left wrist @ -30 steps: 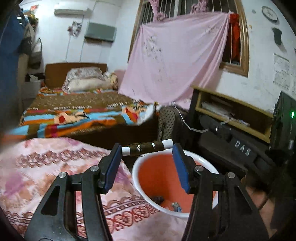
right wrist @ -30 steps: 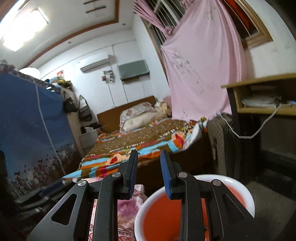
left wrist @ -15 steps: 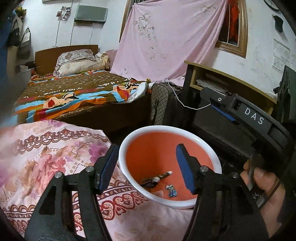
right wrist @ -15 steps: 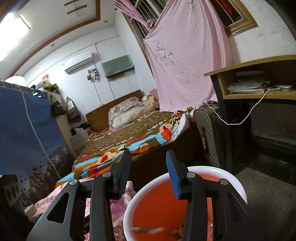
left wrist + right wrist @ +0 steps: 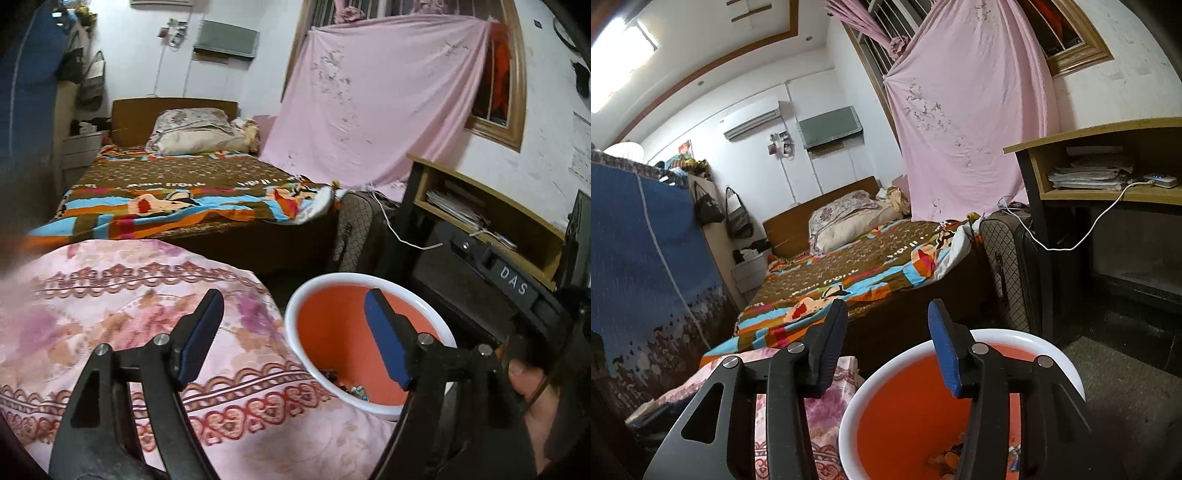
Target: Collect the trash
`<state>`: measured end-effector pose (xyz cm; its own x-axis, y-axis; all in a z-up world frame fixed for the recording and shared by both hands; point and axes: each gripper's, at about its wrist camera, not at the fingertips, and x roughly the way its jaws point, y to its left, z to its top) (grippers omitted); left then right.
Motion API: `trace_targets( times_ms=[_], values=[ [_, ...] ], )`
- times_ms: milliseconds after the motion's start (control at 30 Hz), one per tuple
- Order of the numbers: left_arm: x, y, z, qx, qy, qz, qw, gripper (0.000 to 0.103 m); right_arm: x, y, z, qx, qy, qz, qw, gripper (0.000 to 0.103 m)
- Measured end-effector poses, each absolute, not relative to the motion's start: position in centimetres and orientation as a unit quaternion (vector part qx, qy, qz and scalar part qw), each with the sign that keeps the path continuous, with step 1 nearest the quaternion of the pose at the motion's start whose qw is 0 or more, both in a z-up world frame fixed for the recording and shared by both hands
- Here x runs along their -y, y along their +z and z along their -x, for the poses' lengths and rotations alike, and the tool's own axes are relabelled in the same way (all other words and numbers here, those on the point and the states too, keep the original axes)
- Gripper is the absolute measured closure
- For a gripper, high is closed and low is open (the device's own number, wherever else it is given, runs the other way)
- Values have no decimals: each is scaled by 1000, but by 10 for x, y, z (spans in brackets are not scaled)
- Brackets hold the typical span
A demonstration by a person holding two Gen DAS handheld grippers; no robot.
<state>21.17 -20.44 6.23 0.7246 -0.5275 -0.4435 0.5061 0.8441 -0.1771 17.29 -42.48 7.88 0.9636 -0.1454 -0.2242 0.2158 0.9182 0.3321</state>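
Note:
A bin with a white rim and orange inside point(image 5: 369, 284) point(image 5: 997, 338) stands beside a pink patterned cloth. Several small scraps of trash point(image 5: 347, 384) point(image 5: 947, 458) lie at its bottom. My left gripper point(image 5: 293, 306) hangs over the bin's left rim; its jaws are opening, with nothing between them. My right gripper point(image 5: 888, 314) hovers above the bin's far-left rim; its jaws are opening too, and they hold nothing. In the left wrist view the right gripper's black body and the hand point(image 5: 532, 391) that carries it show at the right edge.
A pink floral cloth point(image 5: 129, 314) covers the surface left of the bin. Behind it stands a bed with a colourful blanket point(image 5: 184, 199). A dark suitcase point(image 5: 1008, 266) and a wooden desk point(image 5: 1108, 192) with a white cable flank the bin on the right.
A stick-shaped wrapper held in the left gripper a second ago has dropped into the bin. Both grippers' jaws have spread wider. The left view has shifted leftward over the cloth.

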Motion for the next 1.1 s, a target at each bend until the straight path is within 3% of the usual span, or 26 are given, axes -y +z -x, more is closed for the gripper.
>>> trace_targets(
  times_ms=[133,200,267,500,633,1100],
  values=[
    [187,67,-208,-236,-256,29,937,34,421,81,-173,-98,-93,-170,976,57],
    [177,69,-205,-231,-245,34,941,33,419,81,-173,-98,-93,-166,977,50],
    [166,72,-201,-225,-231,40,946,30,415,81,-171,-94,-90,-164,978,31],
    [124,80,-184,-198,-181,70,961,12,395,86,-159,-73,-82,-147,983,19],
    [104,84,-174,-181,-157,75,968,12,383,88,-155,-66,-76,-131,986,1],
    [46,82,-127,-140,-98,79,982,12,332,88,-115,-16,-62,-76,995,0]
  ],
)
